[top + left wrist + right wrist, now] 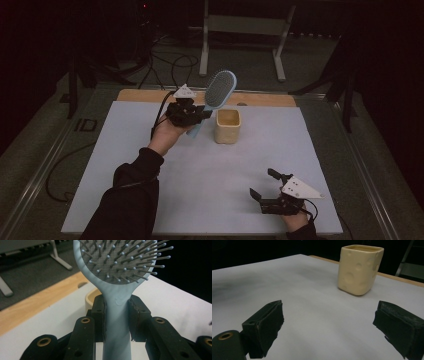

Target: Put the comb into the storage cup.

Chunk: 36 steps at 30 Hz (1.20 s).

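So from my end the left gripper (pixel 116 315) has its jaws clamped on the neck of the light blue hairbrush (pixel 117 277), pads squeezing the handle from both sides just under the paddle. The brush's long axis runs straight out along the jaws: bristle head past the tips and tilted up, tail of the handle running back between the fingers. In the high view the left gripper (pixel 197 114) sits just beside the cream cup (pixel 228 126), so the tail end of the handle hangs close to the cup's near-left rim and a bit short of being over the opening. That offset is what I reckon the next move turns on: tail over the mouth, then down.

Right gripper (pixel 332 325) is wide open with nothing between the pads, resting low on the white table cover (pixel 210 190), well apart from the cup (pixel 360 268), so left is clearly the nearer hand.

Writing: a small embossed mark on the brush neck, too faint to read
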Motion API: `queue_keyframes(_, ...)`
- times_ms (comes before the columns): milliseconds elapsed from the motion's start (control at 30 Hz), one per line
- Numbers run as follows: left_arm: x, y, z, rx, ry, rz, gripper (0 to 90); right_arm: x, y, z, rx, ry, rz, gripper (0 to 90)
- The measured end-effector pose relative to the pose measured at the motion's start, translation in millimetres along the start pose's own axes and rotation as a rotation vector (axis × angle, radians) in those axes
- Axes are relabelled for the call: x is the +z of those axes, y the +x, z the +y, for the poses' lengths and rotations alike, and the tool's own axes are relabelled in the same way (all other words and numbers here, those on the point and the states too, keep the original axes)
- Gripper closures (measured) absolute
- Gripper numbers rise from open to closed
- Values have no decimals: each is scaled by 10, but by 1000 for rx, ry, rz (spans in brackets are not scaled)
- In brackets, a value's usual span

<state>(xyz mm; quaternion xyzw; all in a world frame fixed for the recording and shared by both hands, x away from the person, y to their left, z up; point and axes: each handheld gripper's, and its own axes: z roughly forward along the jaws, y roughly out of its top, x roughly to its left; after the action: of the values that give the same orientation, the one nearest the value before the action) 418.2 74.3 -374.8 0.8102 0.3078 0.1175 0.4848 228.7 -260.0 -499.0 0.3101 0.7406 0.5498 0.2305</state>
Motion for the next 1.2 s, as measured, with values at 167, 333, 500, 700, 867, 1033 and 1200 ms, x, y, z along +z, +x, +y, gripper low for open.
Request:
queue_keyframes(167,77,-13,22,8,-28,5,700,-2,-4,2,1,-2,-1,83)
queue_keyframes(333,145,-7,71,-15,-90,0,700,-10,-10,5,4,-6,-4,83)
queue_keyframes(500,219,-38,126,-1,-100,0,700,-13,-17,4,11,-12,-6,83)
queue_keyframes(700,297,-65,168,-2,-137,-19,700,-24,-26,7,10,-13,-7,83)
queue_keyframes(867,359,-84,223,-4,-174,-23,700,-27,-30,5,13,-19,-6,83)
queue_keyframes(1033,434,-68,277,-7,-221,-21,700,-34,-38,1,18,-18,-8,83)
queue_keyframes(1200,485,-59,322,-3,-231,-9,700,-37,-44,-6,23,-18,-6,83)
